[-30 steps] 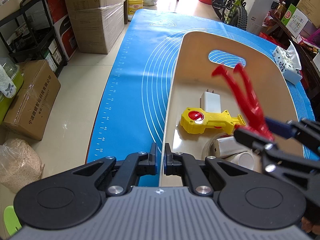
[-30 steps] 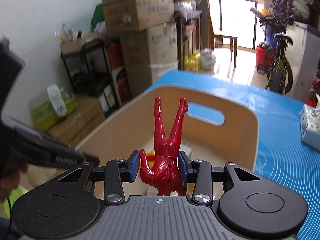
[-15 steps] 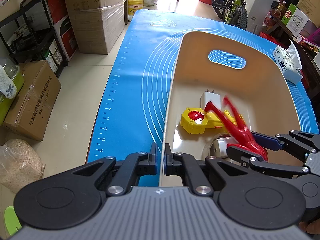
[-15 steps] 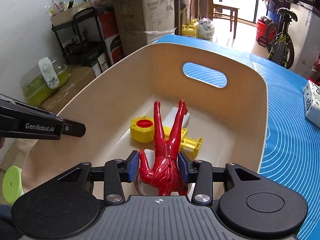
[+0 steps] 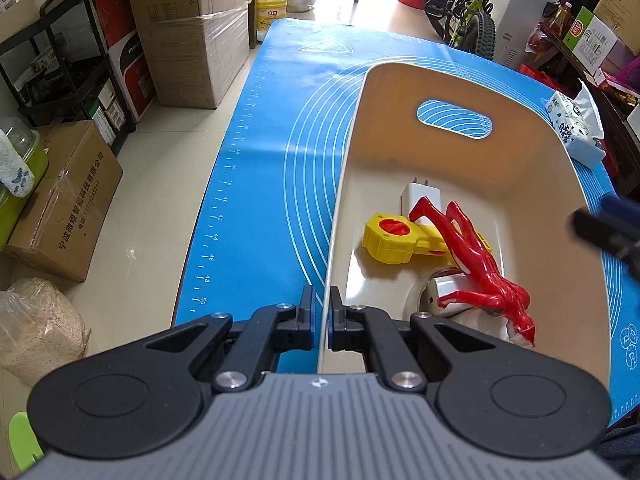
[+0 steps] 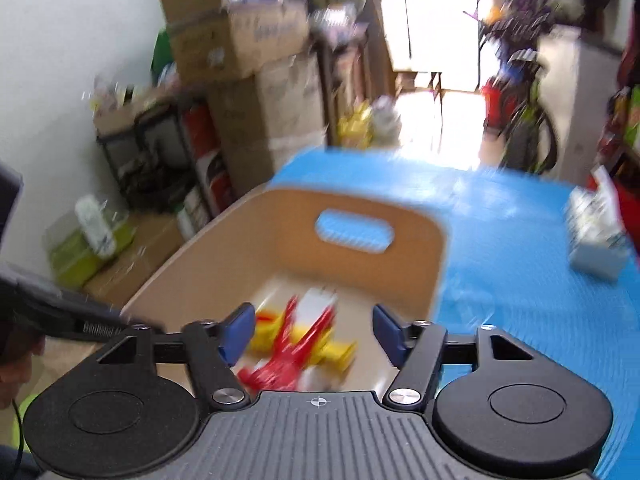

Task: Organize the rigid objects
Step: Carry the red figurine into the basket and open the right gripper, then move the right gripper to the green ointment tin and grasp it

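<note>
Black left gripper (image 5: 319,322) clamped tight on near rim of beige bin (image 5: 532,168). Right gripper (image 6: 312,336) above bin, blue pads (image 6: 236,330) spreading apart, nothing pinched between. Red figure (image 5: 476,264) lying loose on bin floor, draped over yellow toy (image 5: 394,238) and a white round item (image 5: 444,292); white charger (image 5: 420,196) just behind. Blue mat (image 5: 280,140) under bin, tissue pack (image 5: 576,128) on far right side, cardboard boxes (image 5: 192,28) beyond.

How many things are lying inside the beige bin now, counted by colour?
Inside the beige plastic bin:
Red: 1, the red plastic action figure
Yellow: 1, the yellow plastic toy with a red disc
White: 2, the white plug adapter and the white charger block
Total: 4
</note>
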### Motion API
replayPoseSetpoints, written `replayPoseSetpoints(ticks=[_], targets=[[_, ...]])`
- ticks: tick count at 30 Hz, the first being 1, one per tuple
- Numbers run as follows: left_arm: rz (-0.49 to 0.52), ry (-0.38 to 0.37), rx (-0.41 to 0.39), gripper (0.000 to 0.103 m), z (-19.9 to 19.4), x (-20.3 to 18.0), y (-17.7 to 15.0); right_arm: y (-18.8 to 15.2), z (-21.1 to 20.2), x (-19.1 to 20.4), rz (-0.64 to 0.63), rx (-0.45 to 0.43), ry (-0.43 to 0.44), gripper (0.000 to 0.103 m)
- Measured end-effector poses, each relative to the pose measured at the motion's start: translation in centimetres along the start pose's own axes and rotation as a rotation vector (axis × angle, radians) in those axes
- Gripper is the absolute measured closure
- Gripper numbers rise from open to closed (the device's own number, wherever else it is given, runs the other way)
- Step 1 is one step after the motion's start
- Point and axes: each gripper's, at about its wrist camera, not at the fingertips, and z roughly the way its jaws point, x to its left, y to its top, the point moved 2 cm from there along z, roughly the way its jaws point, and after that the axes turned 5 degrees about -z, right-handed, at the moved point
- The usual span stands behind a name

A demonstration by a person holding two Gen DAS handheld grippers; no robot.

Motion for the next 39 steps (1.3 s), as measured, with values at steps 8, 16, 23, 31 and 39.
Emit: replayPoseSetpoints(ticks=[8, 16, 23, 31, 39], targets=[[0.001, 0.000, 0.000, 0.095, 0.0, 0.0, 0.0, 0.3, -2.1, -5.5, 0.036, -0.035, -0.147, 0.031], [0.001, 0.001, 0.000, 0.095, 0.0, 0.0, 0.0, -2.9, -0.2, -8.3, -0.027, 0.062, -0.162, 0.031], [0.004, 0.006, 0.000, 0.095, -0.1, 0.0, 0.1, -5.0, 2.2, -8.7, -0.159, 0.187, -0.031, 0.031], [0.011, 0.015, 0.000, 0.094, -0.1, -0.2, 0.0, -6.3, 4.8, -8.1, -0.317, 0.318, 0.045, 0.031], [0.013, 0.016, 0.000, 0.094, -0.2, -0.2, 0.0, -6.4, 7.0, -7.0, -0.435, 0.341, 0.164, 0.028]])
